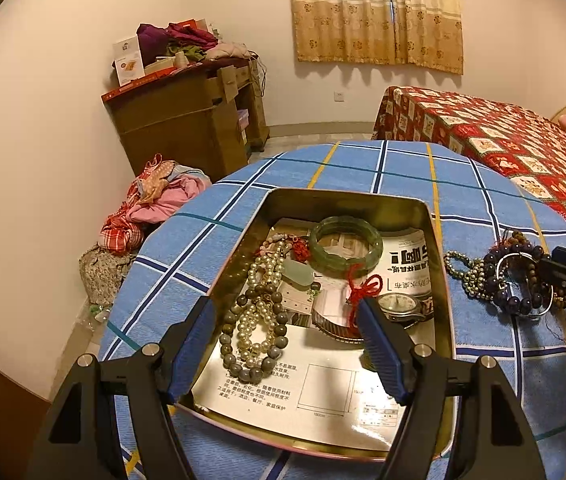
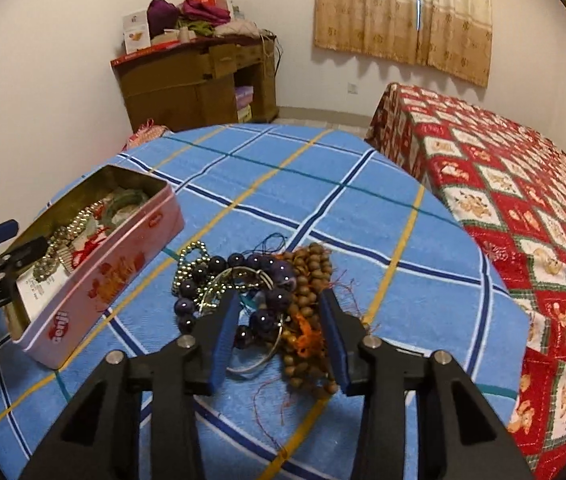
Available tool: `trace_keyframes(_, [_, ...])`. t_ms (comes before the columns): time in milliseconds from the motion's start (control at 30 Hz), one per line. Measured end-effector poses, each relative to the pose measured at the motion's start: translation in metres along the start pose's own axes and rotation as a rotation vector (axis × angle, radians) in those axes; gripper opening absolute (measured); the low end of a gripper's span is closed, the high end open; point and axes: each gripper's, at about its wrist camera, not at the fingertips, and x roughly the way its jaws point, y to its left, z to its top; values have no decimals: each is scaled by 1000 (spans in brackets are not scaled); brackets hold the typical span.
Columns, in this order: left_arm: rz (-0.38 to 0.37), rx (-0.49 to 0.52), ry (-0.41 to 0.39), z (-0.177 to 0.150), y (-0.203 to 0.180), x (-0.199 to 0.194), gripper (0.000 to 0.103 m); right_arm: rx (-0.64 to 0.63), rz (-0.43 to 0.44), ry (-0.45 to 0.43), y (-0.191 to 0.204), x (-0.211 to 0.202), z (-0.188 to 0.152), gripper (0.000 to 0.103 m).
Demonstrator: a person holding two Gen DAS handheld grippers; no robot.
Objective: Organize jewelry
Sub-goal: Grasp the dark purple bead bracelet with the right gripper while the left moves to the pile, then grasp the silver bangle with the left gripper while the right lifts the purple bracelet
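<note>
Fingers of the right gripper [image 2: 279, 336] spread wide around the bead tangle [image 2: 259, 296] on the surface, gripping nothing. Left gripper [image 1: 287, 344], also open and empty, hovers over the tin [image 1: 441, 280]; next comes closing on the tangle and carrying it there

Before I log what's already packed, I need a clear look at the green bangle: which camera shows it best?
The left wrist view. It looks down into the open tin, so the green bangle shows as a full ring on the paper lining. The right wrist view sees the tin from the side, and only part of the bangle shows above its wall.
</note>
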Motion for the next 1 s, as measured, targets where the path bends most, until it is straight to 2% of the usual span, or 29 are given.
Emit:
trace_keyframes(100, [-5, 0, 4, -1, -2, 1, 73, -9, -5, 18, 2, 4, -3, 38])
trace_keyframes(167, [-12, 5, 3, -1, -4, 0, 73, -30, 9, 10, 4, 1, -3, 23])
trace_keyframes(267, [-17, 7, 1, -1, -6, -2, 73, -60, 12, -7, 9, -7, -6, 16])
trace_keyframes(500, [-44, 18, -27, 3, -13, -16, 73, -87, 62, -63, 17, -45, -21, 16])
trace_keyframes(767, [-127, 60, -38, 1, -42, -30, 73, -46, 110, -34, -2, -68, -61, 16])
trace_keyframes(867, [-158, 85, -36, -1, -58, -32, 73, -13, 87, -43, -15, -70, -67, 16])
trace_keyframes(1000, [-179, 148, -43, -2, -86, -36, 73, 31, -2, -49, -35, -63, -65, 16])
